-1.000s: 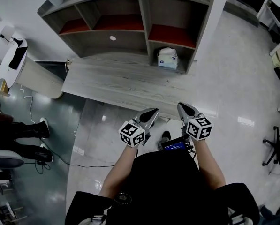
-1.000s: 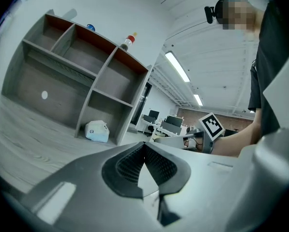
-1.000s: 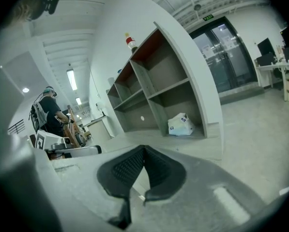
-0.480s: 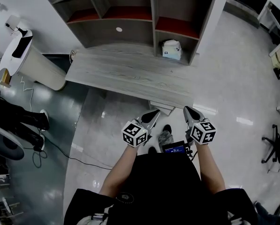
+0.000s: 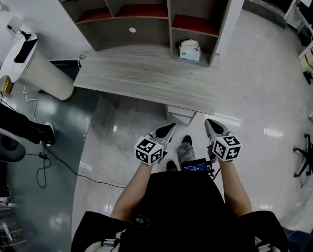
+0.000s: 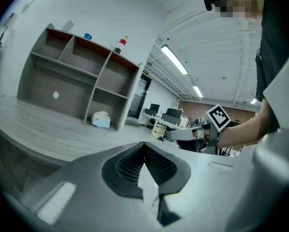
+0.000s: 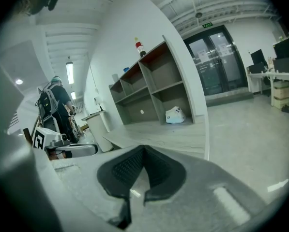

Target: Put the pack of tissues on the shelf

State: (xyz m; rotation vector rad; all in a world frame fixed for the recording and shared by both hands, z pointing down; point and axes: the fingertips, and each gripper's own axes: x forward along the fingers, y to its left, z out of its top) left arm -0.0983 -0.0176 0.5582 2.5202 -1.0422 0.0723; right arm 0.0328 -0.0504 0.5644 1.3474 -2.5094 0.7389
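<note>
Pack of tissues [image 5: 190, 50] is sitting in the bottom right bay of the shelf [image 5: 169, 14], at desk level and well inside the opening, with nothing touching it. It is showing in the same bay from the left gripper view [image 6: 101, 119] and the right gripper view [image 7: 174, 115].

Change over the last second: the person is backing away. A second ago both grippers were hanging over the near edge of the desk [image 5: 146, 80]. Now they are hanging over bare floor [image 5: 125, 135], well apart from that edge. The pack is not shifting in its bay across the pictures. Judgement: the placing is done and this retreat is the closing move, so nothing looks left to do on the task.

Fingers:
- The left gripper [image 5: 169, 126] is keeping its jaws pressed together at the tips, with nothing between them; its own view [image 6: 144, 146] is showing only desk and room past the tips.
- The right gripper [image 5: 211, 124] is likewise closed and empty [image 7: 143, 151].
- Both are being carried side by side near the person's waist, pointing toward the desk.
</note>
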